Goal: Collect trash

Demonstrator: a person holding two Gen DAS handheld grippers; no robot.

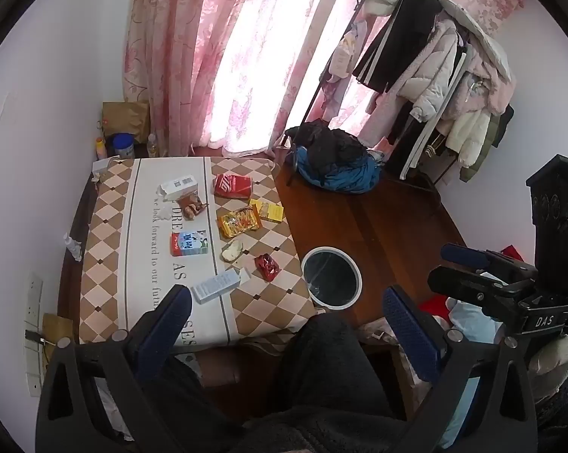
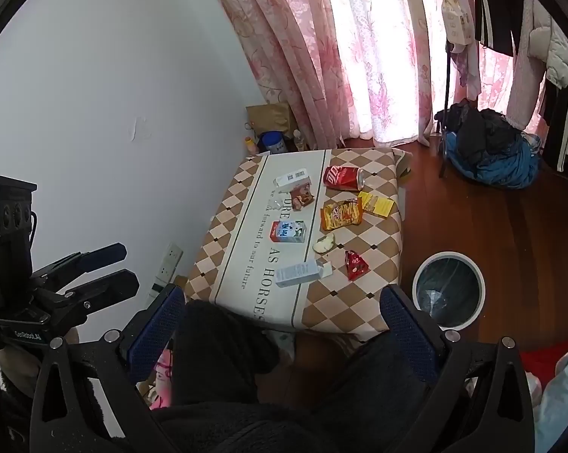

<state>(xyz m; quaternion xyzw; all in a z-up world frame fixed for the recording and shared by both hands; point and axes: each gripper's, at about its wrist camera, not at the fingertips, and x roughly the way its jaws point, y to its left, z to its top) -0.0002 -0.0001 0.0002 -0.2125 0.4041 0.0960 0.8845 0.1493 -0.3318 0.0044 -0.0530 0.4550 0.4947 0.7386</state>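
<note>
Left wrist view first: the left gripper (image 1: pixel 287 317) hangs high above the near edge of the table (image 1: pixel 106 264), its jaws spread wide with nothing between them but the person's dark-clothed knees below. The trash lies ahead of the jaws, all on the checked tablecloth. Nearest is a pale box (image 1: pixel 216 286), just beyond the left fingertip. Past it sit a red wrapper (image 1: pixel 267 266), a bitten bit of bread (image 1: pixel 232 251), a milk carton (image 1: pixel 189 244), a yellow snack bag (image 1: pixel 239 221), a yellow packet (image 1: pixel 267 209), a red can (image 1: pixel 232 185) on its side, a brown wrapper (image 1: pixel 192 205) and a white box (image 1: pixel 178 187). The bin (image 1: pixel 332 278) stands on the wooden floor, just beside the table's right edge, ahead of the gap and toward the right finger. The right gripper (image 1: pixel 450 268) shows at the right edge, off the table, empty, with its jaws parted.

Now the right wrist view: the right gripper (image 2: pixel 284 313) is also wide open and empty, hovering over the near table edge. The pale box (image 2: pixel 297 275) lies just ahead, between the finger lines; the red wrapper (image 2: pixel 355 264) a little right of it. The bin (image 2: pixel 449 294) sits just beyond the right fingertip. The left gripper (image 2: pixel 127 268) shows at the far left, clear of the table, empty, its jaws apart.
</note>
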